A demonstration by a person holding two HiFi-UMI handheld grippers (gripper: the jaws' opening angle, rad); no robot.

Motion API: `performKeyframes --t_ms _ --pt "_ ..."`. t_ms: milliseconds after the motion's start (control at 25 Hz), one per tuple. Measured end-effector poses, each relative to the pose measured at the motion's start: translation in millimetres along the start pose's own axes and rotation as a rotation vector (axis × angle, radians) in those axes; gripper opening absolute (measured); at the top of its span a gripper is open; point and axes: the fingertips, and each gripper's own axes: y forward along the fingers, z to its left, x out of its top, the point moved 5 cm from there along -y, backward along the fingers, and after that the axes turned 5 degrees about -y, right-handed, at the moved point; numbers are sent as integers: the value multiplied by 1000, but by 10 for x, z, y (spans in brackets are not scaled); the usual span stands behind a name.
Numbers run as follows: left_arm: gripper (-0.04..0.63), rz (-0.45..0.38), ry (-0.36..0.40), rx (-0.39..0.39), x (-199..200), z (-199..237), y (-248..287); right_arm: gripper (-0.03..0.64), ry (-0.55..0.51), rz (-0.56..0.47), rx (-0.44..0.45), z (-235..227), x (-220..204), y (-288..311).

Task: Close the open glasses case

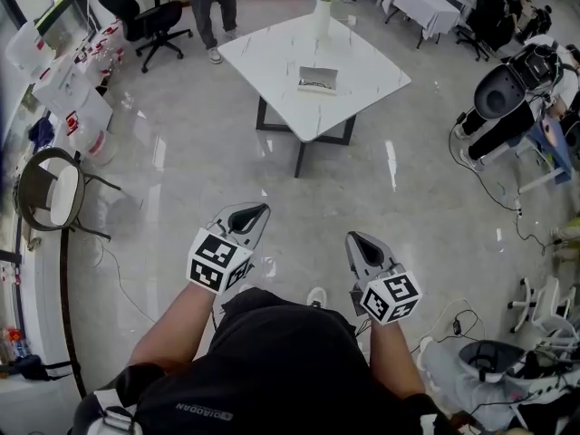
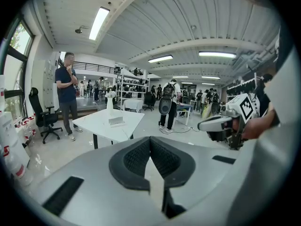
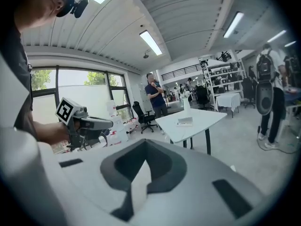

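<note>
The open glasses case [image 1: 317, 80] lies on a white marble-look table [image 1: 362, 84] far ahead of me, across bare floor. In the left gripper view the case [image 2: 116, 121] is a small box on the table, and the right gripper view shows the case [image 3: 185, 121] the same way. My left gripper [image 1: 258, 212] and right gripper [image 1: 356, 239] hang close to my body, well short of the table. Both point forward with jaws touching at the tips and nothing between them. The left gripper [image 2: 150, 140] and right gripper [image 3: 145, 143] show closed tips.
A white vase [image 1: 322, 12] with flowers stands at the table's far corner. A person [image 1: 210, 7] stands beyond the table beside a black office chair [image 1: 145, 12]. Storage bins [image 1: 77, 89] and a round chair [image 1: 54, 193] line the left; machines and cables [image 1: 507, 98] fill the right.
</note>
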Motion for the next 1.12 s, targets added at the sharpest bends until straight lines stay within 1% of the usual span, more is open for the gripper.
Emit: performKeyframes --t_ms 200,440,680,960,1120 --pt "5 8 -16 8 -23 -51 35 2 -10 15 10 -11 -30 17" --pt "4 7 -30 26 -10 -191 173 2 -24 8 43 -197 -8 -12" --pt "4 19 -33 39 24 -525 461 2 -44 7 78 -497 -10 -178" --pt "3 25 -62 60 -30 -983 853 2 -36 37 134 -910 -187 -394" --pt "5 55 -75 78 -112 -1143 995 2 -18 54 158 -1141 -267 -389"
